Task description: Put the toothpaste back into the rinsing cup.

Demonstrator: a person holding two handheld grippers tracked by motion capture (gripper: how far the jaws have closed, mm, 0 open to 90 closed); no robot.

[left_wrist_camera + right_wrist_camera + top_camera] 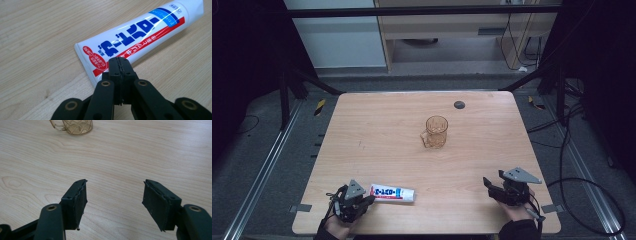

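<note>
Pressing its jaws together at seven o'clock, the left hand-held gripper (121, 61) meets a toothpaste tube (140, 35); the right hand-held gripper (113, 192) gapes wide; the amber glass mug (435, 131) sits at centre.

Count: four kinds of thing on the table

There were one toothpaste tube (392, 193), one amber glass mug (435, 132), one dark round disc (459, 104) and two grippers (369, 200) (492, 185).
</note>
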